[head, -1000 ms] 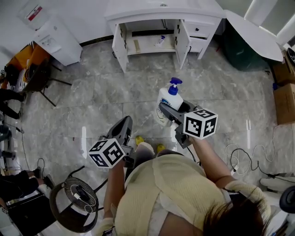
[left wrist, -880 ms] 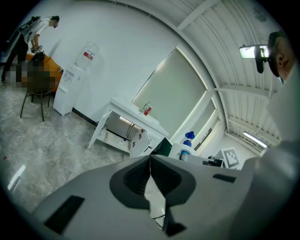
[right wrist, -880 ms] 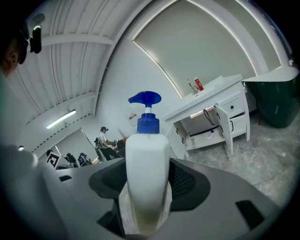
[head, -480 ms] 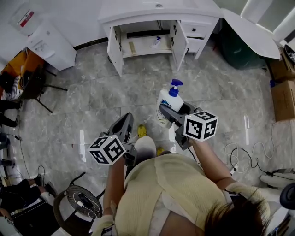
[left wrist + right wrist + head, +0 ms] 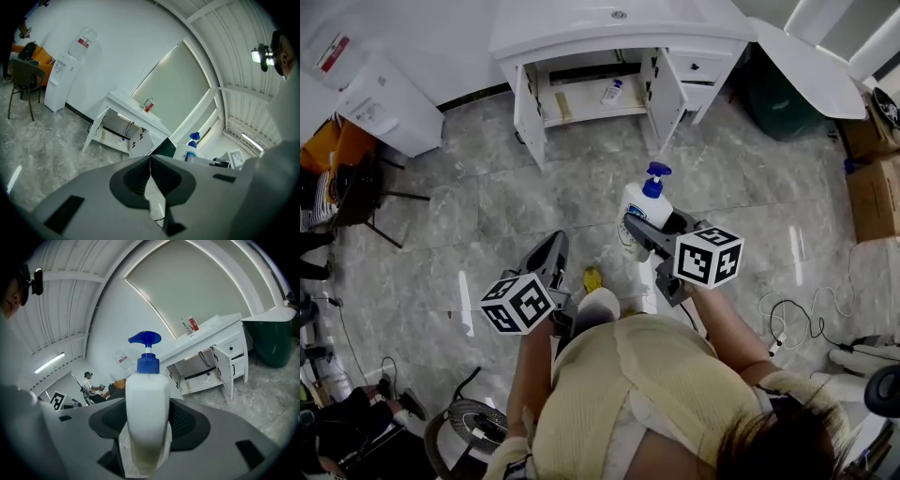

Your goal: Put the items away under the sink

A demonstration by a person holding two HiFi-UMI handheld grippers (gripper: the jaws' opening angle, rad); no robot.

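My right gripper (image 5: 643,231) is shut on a white pump bottle (image 5: 639,208) with a blue pump head, held upright above the floor; in the right gripper view the pump bottle (image 5: 147,404) fills the gap between the jaws. My left gripper (image 5: 549,255) is shut with nothing in it, its jaws meeting in the left gripper view (image 5: 151,161). Ahead stands the white sink cabinet (image 5: 609,33) with both doors swung wide. On its inner shelf lie a small white bottle (image 5: 612,91) and a beige item (image 5: 557,105).
A white water dispenser (image 5: 380,101) stands left of the cabinet. A dark green bin (image 5: 787,98) and a white table (image 5: 811,67) are at the right, cardboard boxes (image 5: 874,192) beyond. A chair (image 5: 356,187) is at far left. Cables (image 5: 797,314) lie on the grey floor.
The cabinet and floor have slid down and left in the head view. Both grippers keep their places, the right one still holding the pump bottle.
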